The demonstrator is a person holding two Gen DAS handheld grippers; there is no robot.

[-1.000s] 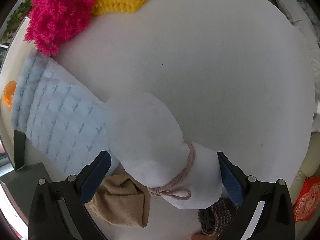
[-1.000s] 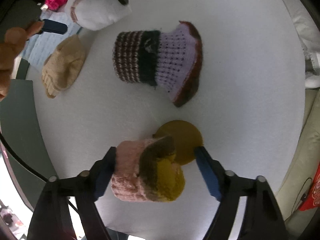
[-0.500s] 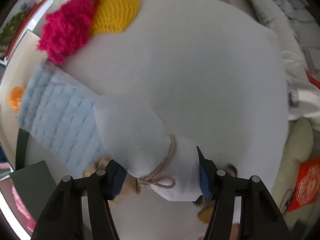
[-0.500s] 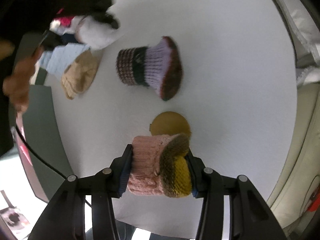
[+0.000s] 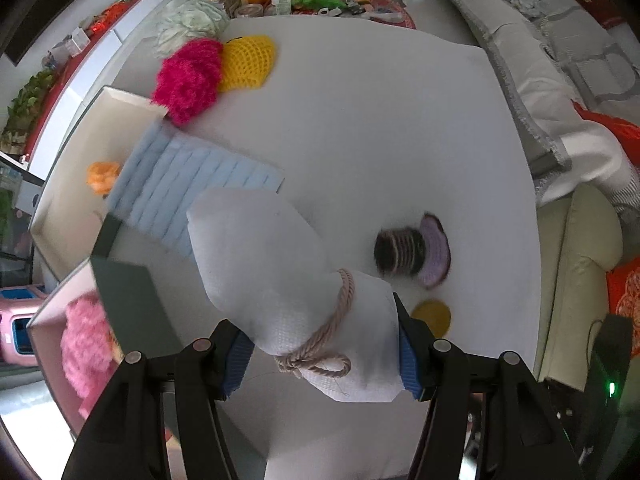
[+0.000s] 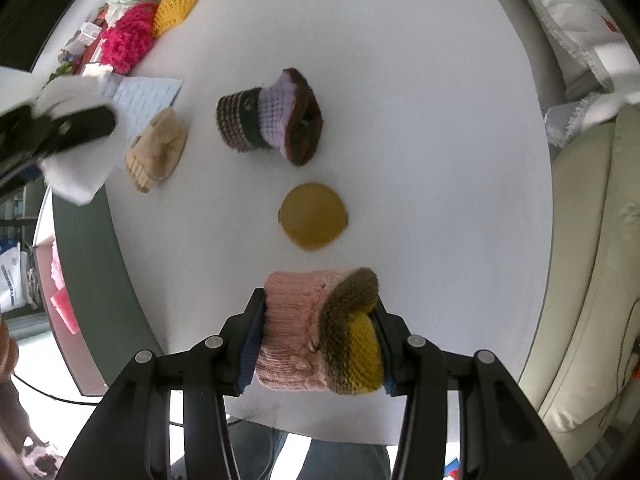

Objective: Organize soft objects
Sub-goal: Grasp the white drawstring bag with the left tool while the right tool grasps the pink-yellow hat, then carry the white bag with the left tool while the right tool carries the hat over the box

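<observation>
Both grippers were loaded: your left gripper (image 5: 320, 354) clamped the white pouch (image 5: 288, 280), your right gripper (image 6: 316, 346) the pink-and-yellow knit (image 6: 320, 332).

Soft things spread over the tabletop (image 6: 400, 80)

The knitted shoe (image 6: 272, 120) lies at the middle, the round pad (image 6: 313, 216) just before it, the folded sock (image 6: 156, 152) to its left; the quilted cloth (image 6: 146, 96) lies behind the sock, two fuzzy pieces (image 6: 128, 44) at the far left corner.

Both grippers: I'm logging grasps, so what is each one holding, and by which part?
Left gripper clamps the white pouch by its tied end, at the cord. Right gripper clamps the pink and yellow knitted piece across its sides.
</observation>
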